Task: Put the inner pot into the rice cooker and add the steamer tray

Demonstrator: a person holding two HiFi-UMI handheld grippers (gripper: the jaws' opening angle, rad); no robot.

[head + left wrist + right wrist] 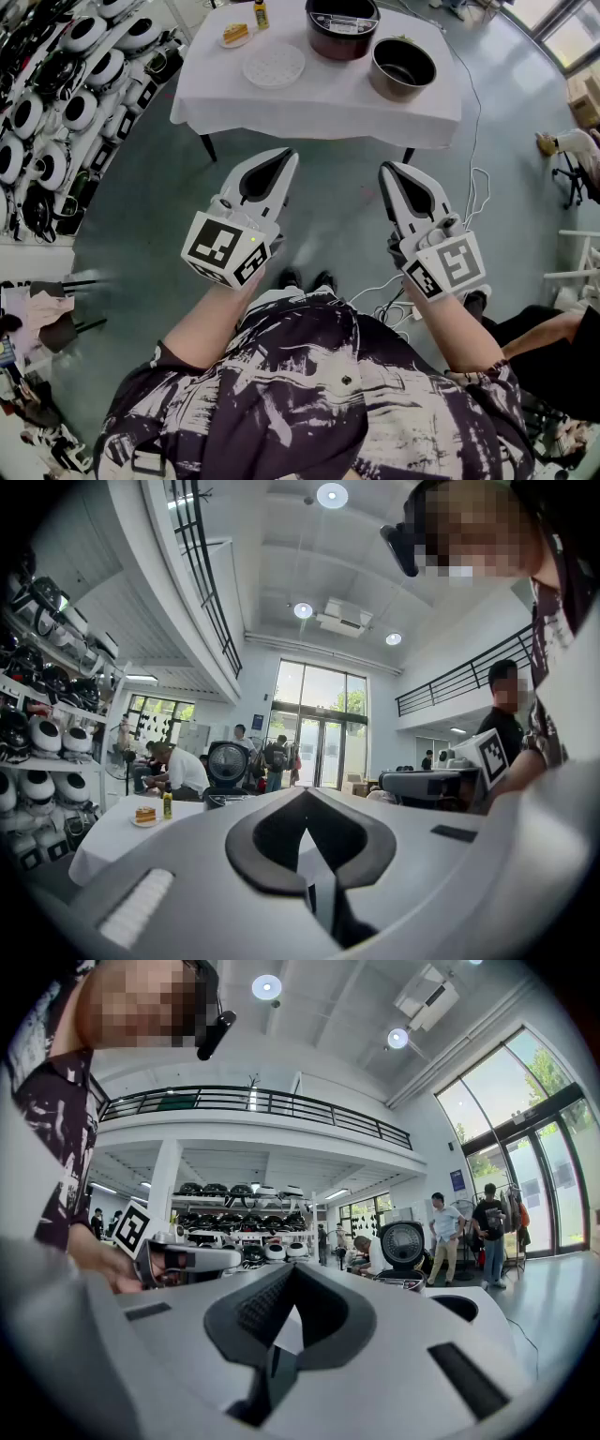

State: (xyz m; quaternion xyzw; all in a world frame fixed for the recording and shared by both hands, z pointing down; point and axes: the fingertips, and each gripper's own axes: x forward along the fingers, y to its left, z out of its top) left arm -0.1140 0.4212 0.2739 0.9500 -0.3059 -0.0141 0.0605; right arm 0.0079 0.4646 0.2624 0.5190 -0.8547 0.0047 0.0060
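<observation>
your two forearms reach out from the black-and-white patterned shirt (pixel 309 394). they hold the white left gripper (pixel 281 171) and the white right gripper (pixel 388 176) level and side by side, well short of the table under its white cloth (pixel 319 108). on it the round dark metal inner pot (pixel 403 67) stands just right of the open dark red rice cooker (pixel 342 26). the flat white perforated steamer tray (pixel 274 66) lies to the cooker's left. the pot looks stiff, smooth-walled and likely slippery, and probably not heavy, since it looks empty. pinch its rim, one jaw inside and one outside. the tray looks light and thin, so take it by its edge.

left gripper view: the jaws meet at their tips with nothing between them, and the cooker shows far ahead.

right gripper view: the jaws are pressed together, likewise empty.
</observation>
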